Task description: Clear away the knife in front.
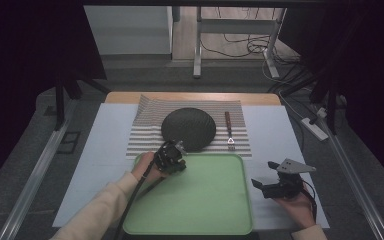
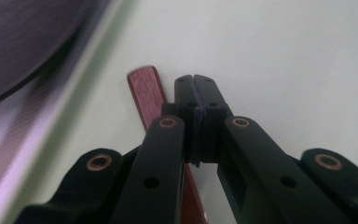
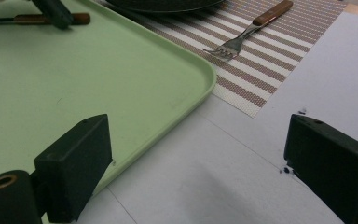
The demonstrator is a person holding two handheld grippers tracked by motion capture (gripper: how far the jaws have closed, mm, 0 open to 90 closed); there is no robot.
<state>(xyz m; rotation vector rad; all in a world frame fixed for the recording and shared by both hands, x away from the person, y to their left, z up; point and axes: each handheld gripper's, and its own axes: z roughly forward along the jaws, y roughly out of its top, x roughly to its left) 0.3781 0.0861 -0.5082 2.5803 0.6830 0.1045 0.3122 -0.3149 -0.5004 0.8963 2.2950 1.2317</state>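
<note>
My left gripper (image 1: 178,150) is over the far left corner of the green tray (image 1: 195,200), held by a hand in a cream sleeve. Its jaws are shut, pad against pad (image 2: 194,81). A utensil with a reddish wooden handle (image 2: 144,91) lies on the tray just left of the jaws and runs under them; no part of it shows between the pads. The right gripper view shows that handle (image 3: 77,19) flat on the tray beneath the left gripper (image 3: 53,11). My right gripper (image 1: 264,175) is open and empty (image 3: 200,163), low over the white sheet beside the tray's right edge.
A dark round plate (image 1: 188,128) sits on a striped placemat (image 1: 145,135) beyond the tray. A fork (image 1: 228,131) with a wooden handle lies on the mat right of the plate, tines toward the tray (image 3: 242,39). A white sheet (image 1: 275,130) covers the table.
</note>
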